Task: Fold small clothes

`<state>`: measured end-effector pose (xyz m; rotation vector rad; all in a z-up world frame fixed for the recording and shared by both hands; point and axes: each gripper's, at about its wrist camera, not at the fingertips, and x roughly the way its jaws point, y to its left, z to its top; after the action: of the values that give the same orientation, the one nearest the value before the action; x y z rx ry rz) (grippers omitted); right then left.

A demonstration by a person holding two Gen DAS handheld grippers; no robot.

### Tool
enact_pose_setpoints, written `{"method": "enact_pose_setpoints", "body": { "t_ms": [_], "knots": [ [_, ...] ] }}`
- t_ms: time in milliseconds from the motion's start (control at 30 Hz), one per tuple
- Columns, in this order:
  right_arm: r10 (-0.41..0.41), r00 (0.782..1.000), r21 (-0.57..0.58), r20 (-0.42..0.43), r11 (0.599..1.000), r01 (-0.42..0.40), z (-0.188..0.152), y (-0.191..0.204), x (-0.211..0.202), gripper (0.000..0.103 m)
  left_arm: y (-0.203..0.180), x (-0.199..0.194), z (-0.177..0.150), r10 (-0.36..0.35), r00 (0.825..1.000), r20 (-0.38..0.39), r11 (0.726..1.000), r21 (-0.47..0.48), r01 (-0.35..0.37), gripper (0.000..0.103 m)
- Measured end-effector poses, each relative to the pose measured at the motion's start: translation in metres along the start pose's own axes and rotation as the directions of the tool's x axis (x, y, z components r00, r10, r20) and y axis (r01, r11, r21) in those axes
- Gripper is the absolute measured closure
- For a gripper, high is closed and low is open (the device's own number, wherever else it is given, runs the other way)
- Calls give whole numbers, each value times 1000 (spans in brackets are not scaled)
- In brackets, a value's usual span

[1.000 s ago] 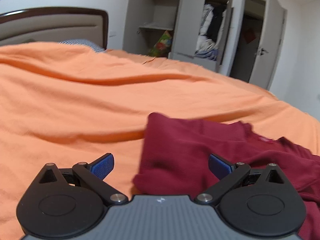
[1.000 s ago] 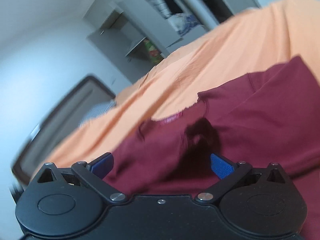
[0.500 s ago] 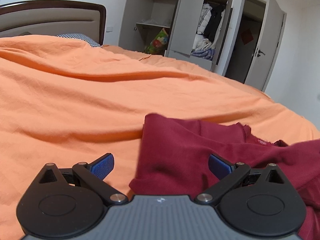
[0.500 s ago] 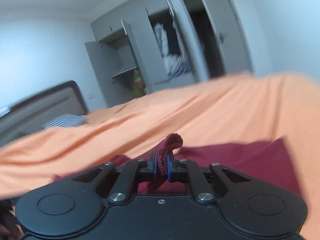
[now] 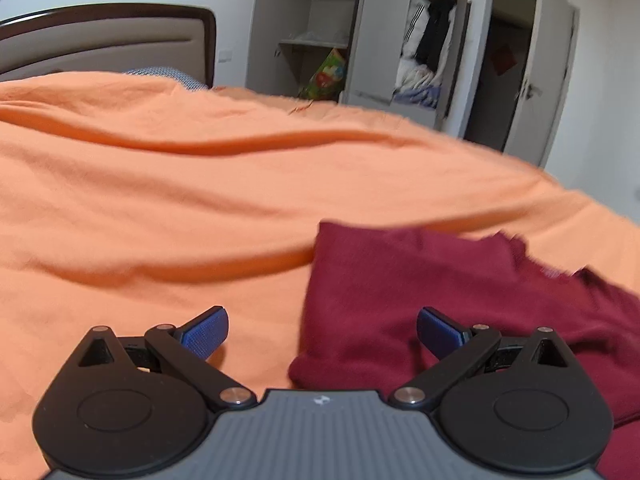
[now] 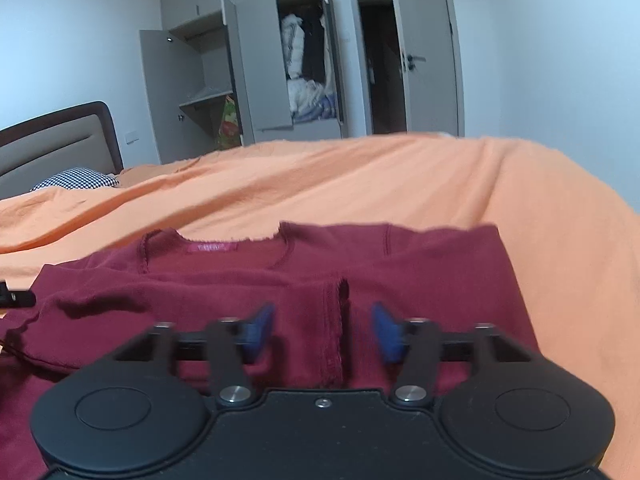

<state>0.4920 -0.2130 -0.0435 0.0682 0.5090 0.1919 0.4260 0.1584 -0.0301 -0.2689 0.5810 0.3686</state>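
Maroon cloth is the landmark: a small top [image 6: 400,264] lying flat on the orange bedspread [image 5: 200,200], neckline and pink label [image 6: 212,247] turned toward the headboard [image 6: 60,140].

Off the top's left edge, the left hand-held gripper [image 5: 322,330] hovers with its blue pads spread wide, one over bare bedspread, the other over the folded-over left edge of the garment, gripping nothing.

Over the middle of the top, the right hand-held gripper [image 6: 322,330] has its pads apart too, straddling a raw-hemmed cuff [image 6: 334,320] of a sleeve laid across the body; whether they touch it I cannot tell.

The fabric looks light, soft and limp, a knit that will sag and crease wherever it is unsupported, and likely drag on the bedspread rather than slide. Best holds, in my judgement, are doubled edges: the thick left fold, the cuff hem, or the ribbed neckline, pinched through both layers.
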Motion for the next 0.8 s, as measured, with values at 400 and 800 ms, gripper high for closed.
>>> {"method": "enact_pose_setpoints", "body": {
  "t_ms": [400,800],
  "knots": [
    [-145,989,-171,-19,975,140,-5,5,31,24,-16,36,-3,62,997,-55,997,55,-59,0],
    [-47,999,-186,-10,982,44,-8,-11,-27,1,2,-23,-8,0,1000,-2,996,87,0,0]
  ]
}}
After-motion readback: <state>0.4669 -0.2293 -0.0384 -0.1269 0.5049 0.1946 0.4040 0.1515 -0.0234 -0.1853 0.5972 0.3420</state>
